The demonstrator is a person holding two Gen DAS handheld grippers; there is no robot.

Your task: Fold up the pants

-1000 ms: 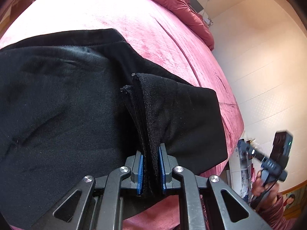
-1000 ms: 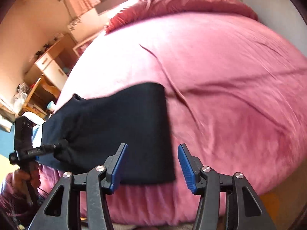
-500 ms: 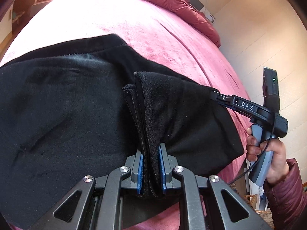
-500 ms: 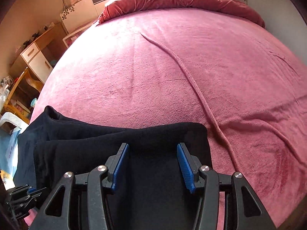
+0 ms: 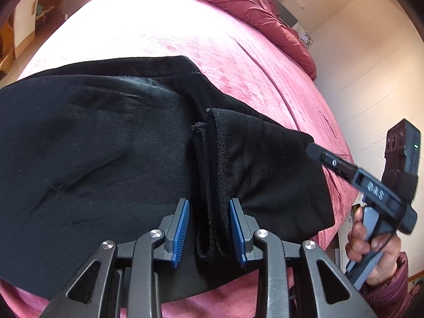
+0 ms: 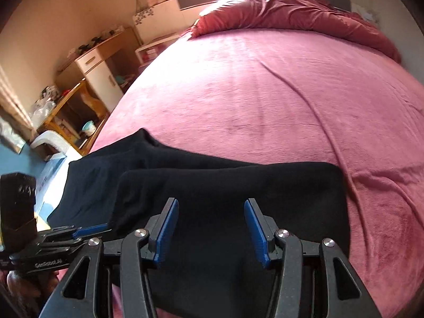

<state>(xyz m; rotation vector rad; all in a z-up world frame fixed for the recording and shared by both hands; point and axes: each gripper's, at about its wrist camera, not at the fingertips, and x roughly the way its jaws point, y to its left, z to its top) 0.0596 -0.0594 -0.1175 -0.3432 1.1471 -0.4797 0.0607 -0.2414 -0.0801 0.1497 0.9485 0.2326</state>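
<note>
My left gripper [image 5: 209, 232]: blue pads parted now, a gap on each side of the bunched hem; half a second ago they were clamped tight on it. Fabric released, so this fold looks laid down. My right gripper [image 6: 210, 232] spread wide over the folded end, gripping nothing; a second ago it was off the cloth. Black pants [image 5: 106, 159] lie layered at the near edge of the bed [image 6: 265, 92]. Judgement: next step is a fresh grasp for another fold. Surface is a pink fleece cover, lightly creased; rumpled red duvet [image 6: 304, 16] at the far end; wooden desk [image 6: 87, 61] and clutter to the left
</note>
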